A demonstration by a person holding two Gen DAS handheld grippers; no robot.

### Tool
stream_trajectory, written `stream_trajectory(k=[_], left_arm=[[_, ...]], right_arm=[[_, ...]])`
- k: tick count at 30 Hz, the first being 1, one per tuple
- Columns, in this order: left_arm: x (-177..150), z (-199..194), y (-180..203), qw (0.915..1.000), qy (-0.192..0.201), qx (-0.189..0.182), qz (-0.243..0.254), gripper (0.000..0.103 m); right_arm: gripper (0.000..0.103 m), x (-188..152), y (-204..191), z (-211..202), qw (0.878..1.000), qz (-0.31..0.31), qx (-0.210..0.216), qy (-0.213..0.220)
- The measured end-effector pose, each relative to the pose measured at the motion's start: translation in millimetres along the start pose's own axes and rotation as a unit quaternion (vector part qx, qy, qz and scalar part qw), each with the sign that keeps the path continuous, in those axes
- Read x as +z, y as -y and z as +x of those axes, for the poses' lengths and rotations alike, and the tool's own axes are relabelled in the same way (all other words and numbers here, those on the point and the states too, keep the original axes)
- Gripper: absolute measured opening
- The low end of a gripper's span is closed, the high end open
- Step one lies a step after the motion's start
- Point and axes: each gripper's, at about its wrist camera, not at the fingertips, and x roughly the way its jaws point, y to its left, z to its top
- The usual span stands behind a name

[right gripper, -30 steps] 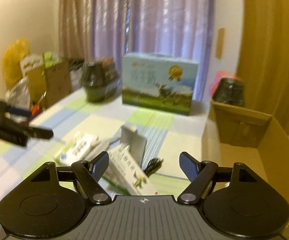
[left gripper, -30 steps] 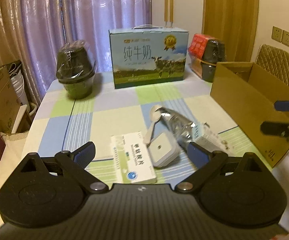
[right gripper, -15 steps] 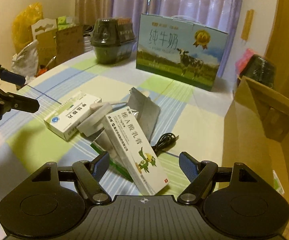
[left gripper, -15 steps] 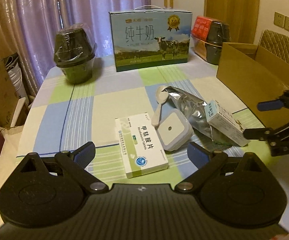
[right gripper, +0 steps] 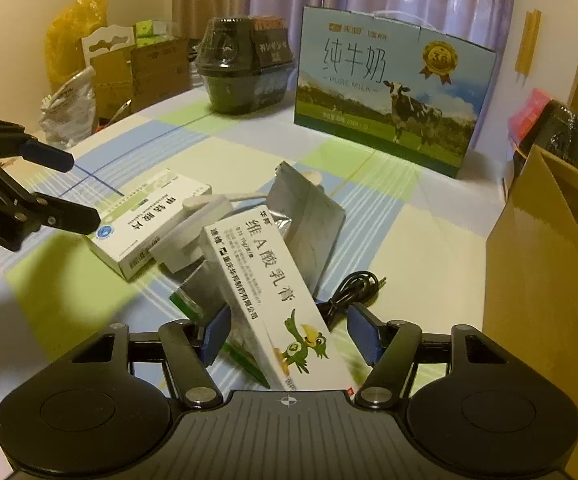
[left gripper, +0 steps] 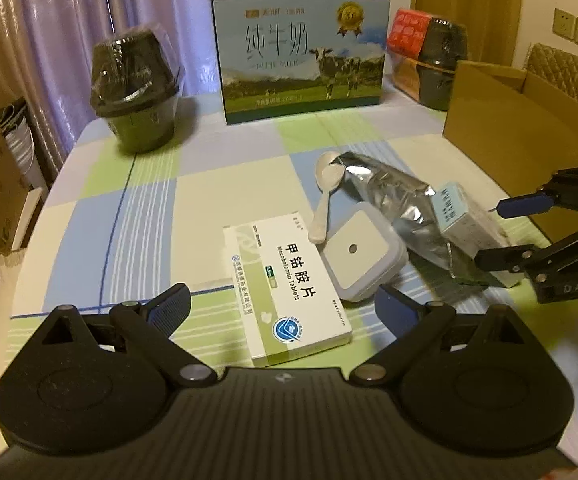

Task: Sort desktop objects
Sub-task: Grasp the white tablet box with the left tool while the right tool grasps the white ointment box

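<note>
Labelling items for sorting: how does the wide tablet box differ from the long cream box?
The tablet box is wide and lies flat on the tablecloth; the cream box is narrow and leans tilted on the foil pouch. The tablet box carries a blue round logo, the cream box a green cartoon bird. Both are white cartons.

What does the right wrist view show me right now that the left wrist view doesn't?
Only the right wrist view shows the black cable coiled on the cloth beside the long ointment box, that box's bird-printed face, and the yellow bag past the table's far corner.

Only the left wrist view shows the white spoon, the top of the square white case, and the wall sockets.

Both show the tablet box, the foil pouch, the milk carton, the cardboard box, and the two open tools: left tool, right tool.
</note>
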Motion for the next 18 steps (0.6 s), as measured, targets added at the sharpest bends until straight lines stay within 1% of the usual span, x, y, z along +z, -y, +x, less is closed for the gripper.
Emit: stream_trajectory(k=[1,2,5,7,9,11,14,16,18], left_arm=[[0,4,1,1.0,-0.002,-0.001,0.004,0.096],[0,8,3,0.9999,-0.004,-0.002,0.01,0.096],[-1,19,8,0.9997,-0.01,-0.006,0.022,0.096],[-1,25,10,0.9997,-0.012,-0.007,0.02,0.096],[-1,31,11,0.9995,-0.019,-0.002,0.023,0.096],[-2,38,14,0.999,-0.03,0.009,0.032,0.096],[-7,45,13,0.9984,-0.042,0.022,0.031,0.095],[-10,49,11,0.9981,-0.05,0.028,0.023,0.093],[-11,50,9,0.998,-0.055,0.028,0.012,0.087]], right_arm=[[0.052,0,-1,0,1.0,-0.001,0.0,-0.002],[0.049,0,-2,1,1.0,-0.003,-0.001,-0.004],[0.047,0,-2,0,1.0,-0.003,0.0,-0.005],[0.041,1,-2,-1,1.0,-0.001,-0.002,-0.005],[0.038,2,-2,-3,1.0,0.006,-0.002,-0.004],[0.037,4,-2,-4,1.0,0.016,0.003,-0.005],[0.037,5,-2,-5,0.999,0.033,0.012,-0.009],[0.037,5,-3,-6,0.999,0.045,0.017,-0.012],[0.036,6,-3,-8,0.998,0.054,0.017,-0.014]])
